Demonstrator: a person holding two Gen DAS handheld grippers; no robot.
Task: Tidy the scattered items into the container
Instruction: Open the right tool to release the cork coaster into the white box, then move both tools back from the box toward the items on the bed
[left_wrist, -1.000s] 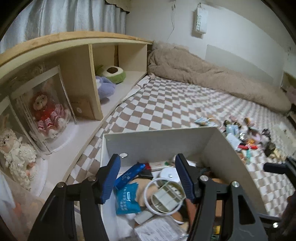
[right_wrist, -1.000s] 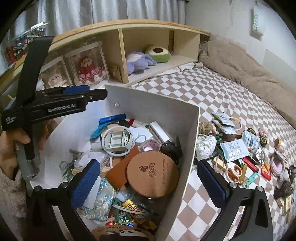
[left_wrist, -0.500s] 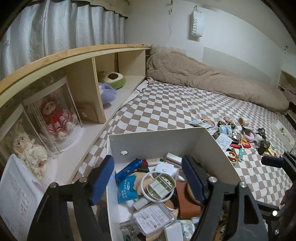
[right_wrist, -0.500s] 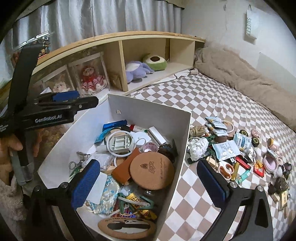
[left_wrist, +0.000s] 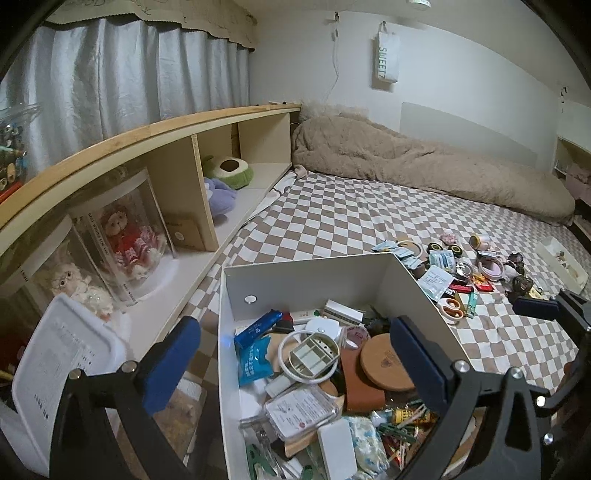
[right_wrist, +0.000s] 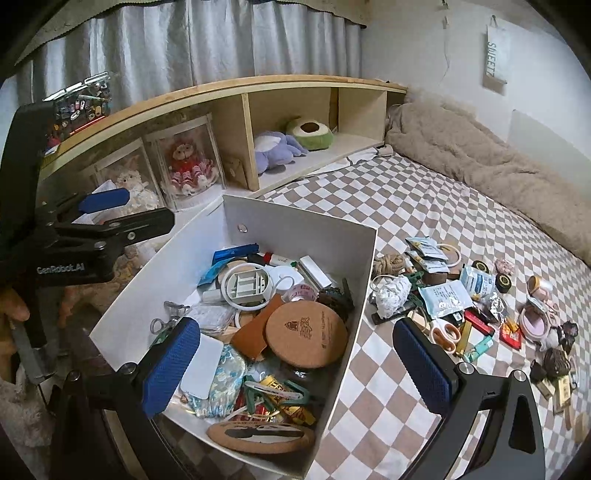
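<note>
You hold the left gripper (left_wrist: 295, 363) level and empty with its jaws spread wide, your hand (right_wrist: 14, 314) wrapped round its handle at the left edge of the right wrist view, and the right gripper (right_wrist: 295, 363) likewise wide apart, gripping nothing.

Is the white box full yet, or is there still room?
Nearly full: the white box has clutter covering its whole floor, though nothing reaches its rim.
</note>
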